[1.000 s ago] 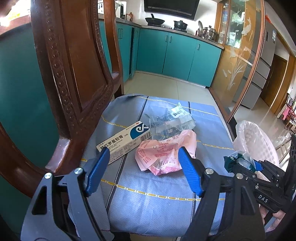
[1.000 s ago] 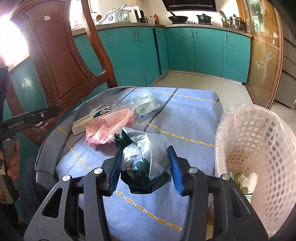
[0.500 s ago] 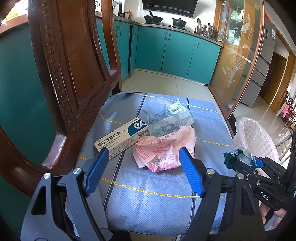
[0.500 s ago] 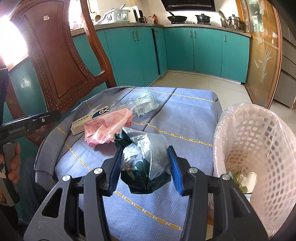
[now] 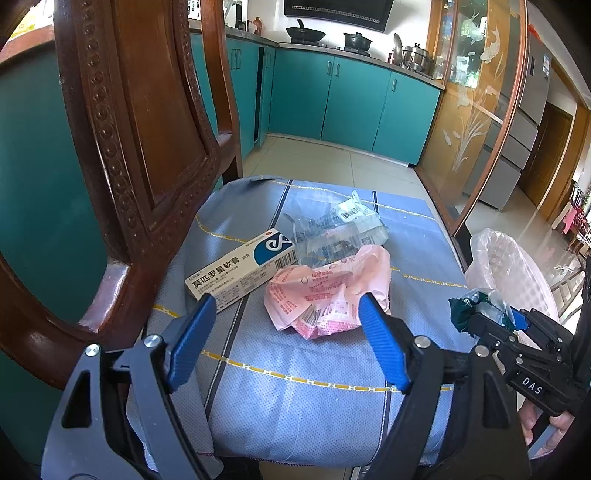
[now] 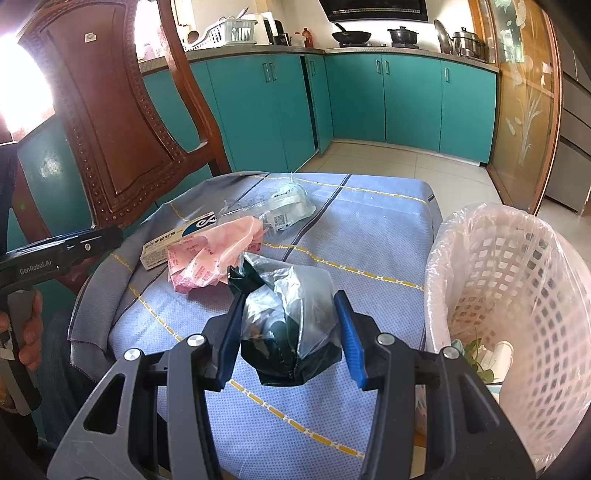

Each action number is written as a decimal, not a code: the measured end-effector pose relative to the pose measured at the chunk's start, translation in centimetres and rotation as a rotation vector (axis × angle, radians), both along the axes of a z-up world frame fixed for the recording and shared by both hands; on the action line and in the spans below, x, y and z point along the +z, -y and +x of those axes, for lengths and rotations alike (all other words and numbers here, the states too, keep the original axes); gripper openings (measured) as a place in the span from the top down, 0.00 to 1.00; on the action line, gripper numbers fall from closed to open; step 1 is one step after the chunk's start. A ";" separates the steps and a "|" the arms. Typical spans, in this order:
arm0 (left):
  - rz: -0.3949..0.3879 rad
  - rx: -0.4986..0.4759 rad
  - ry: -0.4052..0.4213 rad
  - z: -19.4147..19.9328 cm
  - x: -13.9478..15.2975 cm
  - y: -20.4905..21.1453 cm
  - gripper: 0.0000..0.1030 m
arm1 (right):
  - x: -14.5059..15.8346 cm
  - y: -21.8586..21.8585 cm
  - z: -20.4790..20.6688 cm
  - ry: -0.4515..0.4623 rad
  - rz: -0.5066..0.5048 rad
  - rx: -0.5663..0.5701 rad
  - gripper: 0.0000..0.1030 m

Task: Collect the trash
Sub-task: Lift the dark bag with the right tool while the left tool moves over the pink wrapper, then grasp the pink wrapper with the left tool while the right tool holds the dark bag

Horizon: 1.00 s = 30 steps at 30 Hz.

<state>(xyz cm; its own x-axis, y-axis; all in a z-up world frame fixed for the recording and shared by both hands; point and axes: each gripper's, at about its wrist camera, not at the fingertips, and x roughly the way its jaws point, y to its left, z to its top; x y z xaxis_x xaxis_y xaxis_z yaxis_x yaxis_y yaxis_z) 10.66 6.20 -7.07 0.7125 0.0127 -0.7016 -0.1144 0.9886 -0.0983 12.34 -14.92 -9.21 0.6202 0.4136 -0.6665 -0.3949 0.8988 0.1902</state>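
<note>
Beside the lined basket (image 6: 513,295), the right gripper (image 6: 288,325) fingers pinch a dark crumpled bag (image 6: 288,314) not yet dropped, while the left gripper (image 5: 284,339) gapes empty near the pink wrapper (image 5: 328,291), box (image 5: 240,269) and clear packet (image 5: 336,229) left on the chair cushion (image 5: 295,406).

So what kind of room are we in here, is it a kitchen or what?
Most likely a home kitchen with an eating area. Teal cabinets run under a counter carrying a wok and pots, and a carved wooden chair with a cloth-covered seat stands in front.
</note>
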 end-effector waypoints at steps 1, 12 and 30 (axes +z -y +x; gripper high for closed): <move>-0.004 -0.001 -0.001 0.0 -0.1 -0.1 0.22 | 0.0 0.1 0.1 0.001 0.001 -0.007 0.54; 0.074 -0.243 -0.007 2.3 -2.4 3.0 0.12 | -0.3 1.2 1.1 -0.035 0.027 -0.084 0.53; 0.346 -0.334 -0.134 8.1 -8.3 7.6 0.33 | -1.1 1.3 1.9 -0.068 0.009 -0.087 0.53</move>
<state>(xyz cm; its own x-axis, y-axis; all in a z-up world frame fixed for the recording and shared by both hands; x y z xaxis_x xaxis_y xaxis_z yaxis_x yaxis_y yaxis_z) 18.77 -1.45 -15.37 0.6214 0.0474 -0.7821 0.2248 0.9454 0.2358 14.23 -16.19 -10.35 0.6078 0.3663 -0.7045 -0.3010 0.9273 0.2225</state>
